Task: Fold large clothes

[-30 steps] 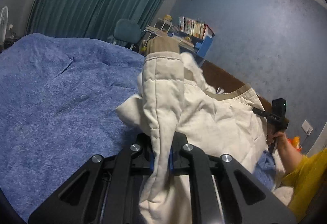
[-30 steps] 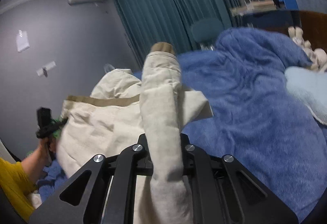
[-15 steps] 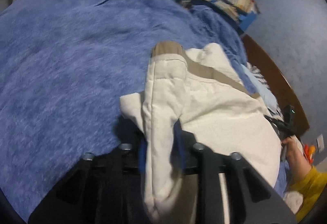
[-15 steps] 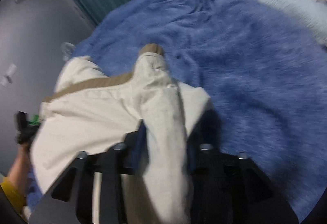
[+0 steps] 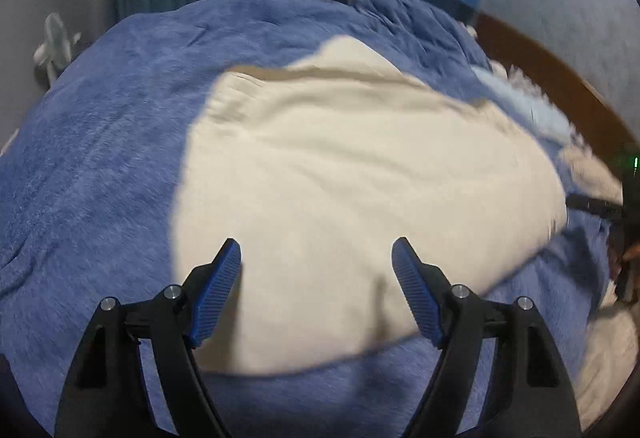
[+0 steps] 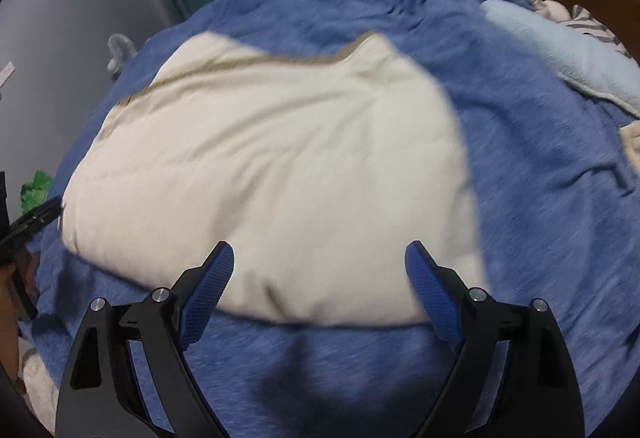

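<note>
Both let go: left gripper (image 5: 316, 252) and right gripper (image 6: 319, 256) opening, empty, cream garment (image 5: 360, 198) now dropped flat mid-blanket (image 5: 100, 158)

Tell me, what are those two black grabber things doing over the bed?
A person is folding a big cream garment on a bed covered by a blue blanket, using a grabber in each hand. The garment lies folded over on the blanket, its tan trim along the far edge. The left gripper and the right gripper are both empty, their jaws opening wide above the garment's near edge with nothing pinched between them.
</note>
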Available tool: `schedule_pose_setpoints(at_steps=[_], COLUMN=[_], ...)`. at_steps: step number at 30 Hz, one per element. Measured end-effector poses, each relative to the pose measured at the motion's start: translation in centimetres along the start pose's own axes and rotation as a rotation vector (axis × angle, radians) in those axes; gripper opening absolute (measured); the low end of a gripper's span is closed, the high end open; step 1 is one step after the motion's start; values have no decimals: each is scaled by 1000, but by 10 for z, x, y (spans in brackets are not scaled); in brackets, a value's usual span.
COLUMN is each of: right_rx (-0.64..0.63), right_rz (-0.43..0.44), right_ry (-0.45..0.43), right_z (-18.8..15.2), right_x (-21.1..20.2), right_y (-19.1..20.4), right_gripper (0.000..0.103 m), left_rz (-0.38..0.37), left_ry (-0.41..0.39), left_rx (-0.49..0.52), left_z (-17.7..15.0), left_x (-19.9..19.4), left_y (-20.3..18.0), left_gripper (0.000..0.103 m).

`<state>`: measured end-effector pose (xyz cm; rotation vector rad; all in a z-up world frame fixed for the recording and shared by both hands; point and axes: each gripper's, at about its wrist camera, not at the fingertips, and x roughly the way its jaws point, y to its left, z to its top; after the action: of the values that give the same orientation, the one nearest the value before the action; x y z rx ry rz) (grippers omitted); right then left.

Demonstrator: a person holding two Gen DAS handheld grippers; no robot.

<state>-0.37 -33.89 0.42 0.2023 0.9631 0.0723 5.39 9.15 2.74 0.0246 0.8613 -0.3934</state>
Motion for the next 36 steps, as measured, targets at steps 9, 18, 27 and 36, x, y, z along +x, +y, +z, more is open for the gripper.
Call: schedule_pose_setpoints(at_steps=[9, 18, 27, 36], right_rx=[-116, -33, -93, -109], right_rz=[-169, -139, -131, -65], right_ry=[-52, 22, -88, -60], right_z=[59, 128, 127, 44], right_x=[72, 136, 110, 69], right_y=[49, 35, 55, 47], right_gripper=[93, 97, 94, 95], left_rz=[87, 211, 101, 132], left_ry=[62, 180, 84, 80], left_rx=[66, -62, -173, -126], left_z=[46, 140, 134, 35], left_x=[77, 167, 123, 70], left_y=[-49, -7, 3, 11], left_gripper=[89, 96, 96, 96])
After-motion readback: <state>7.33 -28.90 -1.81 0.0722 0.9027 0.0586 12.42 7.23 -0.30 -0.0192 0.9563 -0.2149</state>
